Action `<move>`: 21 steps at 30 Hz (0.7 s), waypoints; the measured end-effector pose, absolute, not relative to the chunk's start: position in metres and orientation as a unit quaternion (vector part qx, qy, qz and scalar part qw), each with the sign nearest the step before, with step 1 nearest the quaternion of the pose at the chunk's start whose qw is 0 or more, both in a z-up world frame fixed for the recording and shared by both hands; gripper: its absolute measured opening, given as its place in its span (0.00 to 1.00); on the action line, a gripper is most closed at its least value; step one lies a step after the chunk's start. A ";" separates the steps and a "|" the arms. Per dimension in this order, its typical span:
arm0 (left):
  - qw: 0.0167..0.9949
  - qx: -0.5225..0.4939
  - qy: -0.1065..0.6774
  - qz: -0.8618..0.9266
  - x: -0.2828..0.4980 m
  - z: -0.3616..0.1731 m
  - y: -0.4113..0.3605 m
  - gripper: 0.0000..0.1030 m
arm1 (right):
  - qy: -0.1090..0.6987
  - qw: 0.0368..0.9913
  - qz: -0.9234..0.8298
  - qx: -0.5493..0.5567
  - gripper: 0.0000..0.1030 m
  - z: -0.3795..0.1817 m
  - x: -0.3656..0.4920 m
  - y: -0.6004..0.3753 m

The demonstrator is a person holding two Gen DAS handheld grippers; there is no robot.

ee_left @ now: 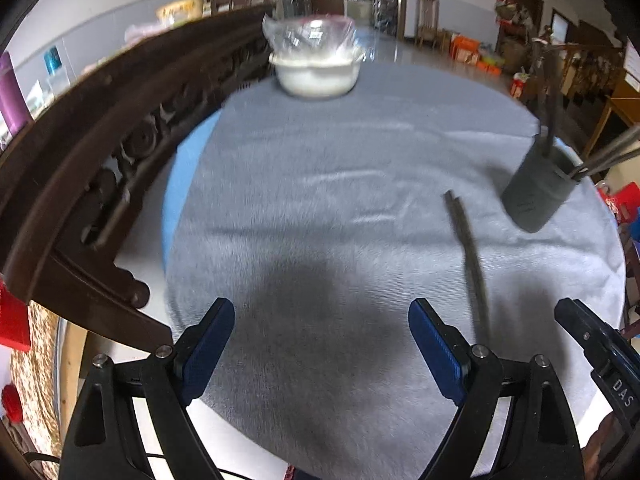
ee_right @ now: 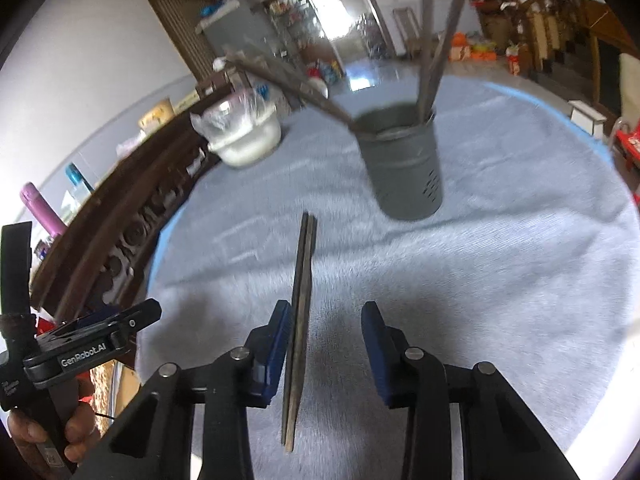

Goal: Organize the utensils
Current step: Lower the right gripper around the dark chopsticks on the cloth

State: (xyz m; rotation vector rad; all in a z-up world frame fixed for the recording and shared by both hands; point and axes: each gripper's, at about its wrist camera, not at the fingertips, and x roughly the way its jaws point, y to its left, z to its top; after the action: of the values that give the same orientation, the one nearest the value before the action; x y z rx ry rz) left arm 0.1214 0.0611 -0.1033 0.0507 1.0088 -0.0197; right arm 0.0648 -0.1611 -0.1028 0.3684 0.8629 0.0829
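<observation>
A pair of dark chopsticks (ee_right: 300, 312) lies on the grey cloth (ee_right: 500, 280), running between the fingers of my right gripper (ee_right: 326, 320), close against the left pad. The right gripper is open around them. The chopsticks also show in the left wrist view (ee_left: 470, 258). A grey utensil holder (ee_right: 400, 164) stands beyond with several chopsticks leaning out of it; it shows at the right of the left wrist view (ee_left: 538, 184). My left gripper (ee_left: 322, 320) is open and empty over the cloth, left of the right gripper (ee_left: 592, 340).
A white bowl (ee_left: 318, 76) covered with a plastic bag sits at the far side of the round table. A dark carved wooden chair back (ee_left: 100, 148) curves along the left edge. The left gripper shows at the lower left of the right wrist view (ee_right: 100, 340).
</observation>
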 end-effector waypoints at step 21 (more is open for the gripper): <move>0.857 -0.003 0.515 0.002 0.168 -0.130 0.073 0.86 | 0.463 0.876 0.048 0.122 0.27 -0.144 0.174 -0.126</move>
State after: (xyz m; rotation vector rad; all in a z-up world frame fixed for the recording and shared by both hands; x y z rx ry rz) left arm 0.1683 0.0730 -0.1302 -0.0060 1.0821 0.0049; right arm 0.1744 -0.1263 -0.1444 0.2537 0.9671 0.1007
